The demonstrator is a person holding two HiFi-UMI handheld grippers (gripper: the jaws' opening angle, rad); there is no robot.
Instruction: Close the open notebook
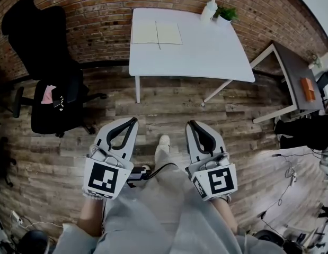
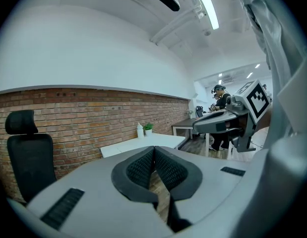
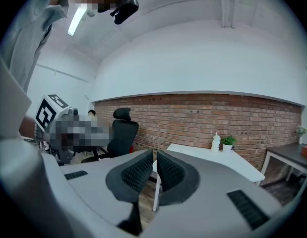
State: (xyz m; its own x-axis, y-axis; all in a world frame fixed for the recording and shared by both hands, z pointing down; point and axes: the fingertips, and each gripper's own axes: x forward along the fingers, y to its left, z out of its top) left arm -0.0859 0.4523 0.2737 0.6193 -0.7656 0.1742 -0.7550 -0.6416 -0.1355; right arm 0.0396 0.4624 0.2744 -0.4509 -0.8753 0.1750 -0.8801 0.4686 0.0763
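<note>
Black office chair (image 1: 52, 89) on the far left. The left gripper (image 1: 133, 120) hangs over the wooden floor (image 1: 169, 107), jaws pressed together on nothing, well short of the white table (image 1: 206, 52). The open notebook (image 1: 156, 34) lies flat at the table's far-left end. The right gripper (image 1: 191, 123) is pinched closed too, empty. A bottle (image 1: 209, 9) and a plant (image 1: 226, 14) stand at the far-right corner.

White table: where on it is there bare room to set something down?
The white table is bare along its near edge and its middle right. The open notebook fills the far left; the bottle and plant crowd the far right corner.
</note>
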